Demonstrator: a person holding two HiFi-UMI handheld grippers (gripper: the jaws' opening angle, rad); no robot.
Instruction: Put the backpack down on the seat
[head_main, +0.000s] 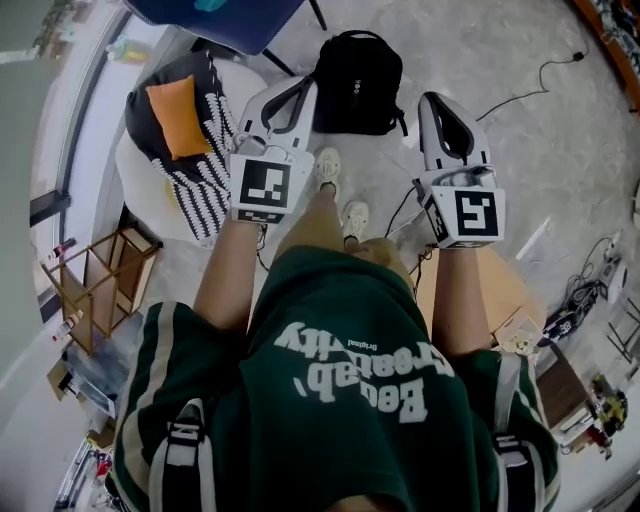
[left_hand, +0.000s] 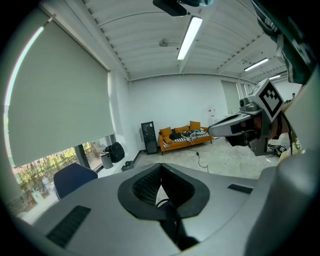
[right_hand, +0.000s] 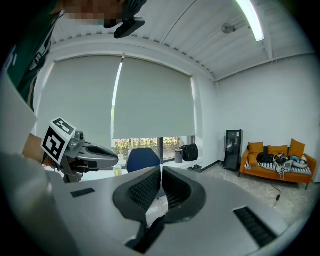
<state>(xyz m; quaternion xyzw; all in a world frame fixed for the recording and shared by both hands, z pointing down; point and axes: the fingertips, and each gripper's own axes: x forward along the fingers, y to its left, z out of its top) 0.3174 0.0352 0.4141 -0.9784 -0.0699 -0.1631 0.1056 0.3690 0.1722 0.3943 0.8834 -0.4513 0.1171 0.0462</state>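
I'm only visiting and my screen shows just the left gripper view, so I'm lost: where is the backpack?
Observer: The head view shows the black backpack on the floor, just ahead of the person's shoes.
Operator: Is the other claw holding it?
Observer: No. In the right gripper view, the right gripper has its jaws together with nothing between them.
Operator: And the seat?
Observer: In the head view, a round white seat with an orange cushion sits to the left of the backpack.
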